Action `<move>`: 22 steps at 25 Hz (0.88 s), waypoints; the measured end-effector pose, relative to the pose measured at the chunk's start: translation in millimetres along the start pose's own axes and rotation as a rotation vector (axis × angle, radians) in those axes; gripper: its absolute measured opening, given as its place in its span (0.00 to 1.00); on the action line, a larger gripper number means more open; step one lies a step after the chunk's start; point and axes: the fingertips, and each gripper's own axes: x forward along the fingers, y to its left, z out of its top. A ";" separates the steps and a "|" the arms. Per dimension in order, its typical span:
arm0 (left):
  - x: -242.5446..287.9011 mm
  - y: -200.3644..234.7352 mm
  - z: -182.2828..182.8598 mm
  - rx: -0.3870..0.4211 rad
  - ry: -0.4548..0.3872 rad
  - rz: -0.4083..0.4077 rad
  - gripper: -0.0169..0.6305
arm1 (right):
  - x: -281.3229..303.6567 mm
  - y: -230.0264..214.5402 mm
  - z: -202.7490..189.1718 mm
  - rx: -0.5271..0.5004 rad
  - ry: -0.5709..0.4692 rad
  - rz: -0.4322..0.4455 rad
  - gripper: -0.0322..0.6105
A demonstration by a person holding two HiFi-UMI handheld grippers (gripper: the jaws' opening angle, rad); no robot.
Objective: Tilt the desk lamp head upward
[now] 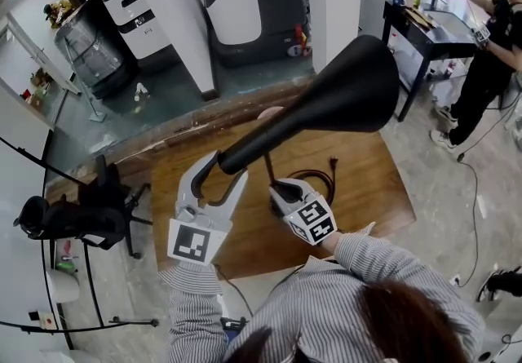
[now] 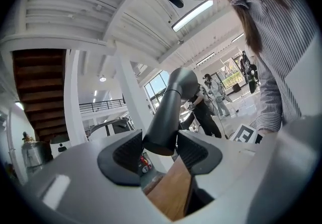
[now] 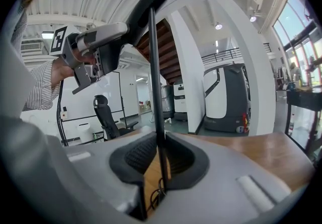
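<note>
The desk lamp (image 1: 326, 108) stands on the wooden surface (image 1: 375, 190), near its middle. Its black cone-shaped lamp head (image 1: 347, 92) lies at a slant, with the wide mouth raised and pointing to the head view's upper right and the narrow rear end (image 2: 168, 112) lower, at the left. A thin black stem (image 1: 267, 167) drops from under the head toward the surface.

The left gripper (image 1: 228, 166) reaches up to that narrow rear end. Its 2 fingers (image 2: 128, 152) stand moderately apart, 1 on each side of the tube, and the ribbed pads rest against both sides of it.

The right gripper (image 1: 281, 188) sits lower, just beside the foot of the lamp. Its fingers (image 3: 141, 155) are drawn nearly together, with the stem (image 3: 156, 82) clamped upright in the narrow gap between them. The lamp's base is hidden behind this gripper in the head view.

A coiled power cable (image 1: 318, 180) lies on the surface just to the right of the right gripper. The person holding both grippers wears striped sleeves (image 1: 196, 304).

Well apart from the lamp, a black office chair (image 1: 90, 210) stands at the left on the floor. A white column (image 1: 175, 11) rises beyond the surface. At the upper right a person in black (image 1: 489, 51) stands beside a dark table (image 1: 428, 31).
</note>
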 end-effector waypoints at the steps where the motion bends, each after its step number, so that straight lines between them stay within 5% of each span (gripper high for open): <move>1: 0.3 0.0 -1.3 -0.014 -0.007 -0.001 0.35 | 0.6 0.2 0.2 0.000 0.000 0.000 0.13; 11: 3.2 -1.1 -4.2 -0.155 -0.128 -0.002 0.35 | 0.7 1.6 -1.1 0.010 0.002 -0.008 0.13; 22: 14.1 -9.1 -14.8 -0.247 -0.142 0.025 0.35 | 2.0 -1.1 -1.1 0.019 0.000 -0.021 0.13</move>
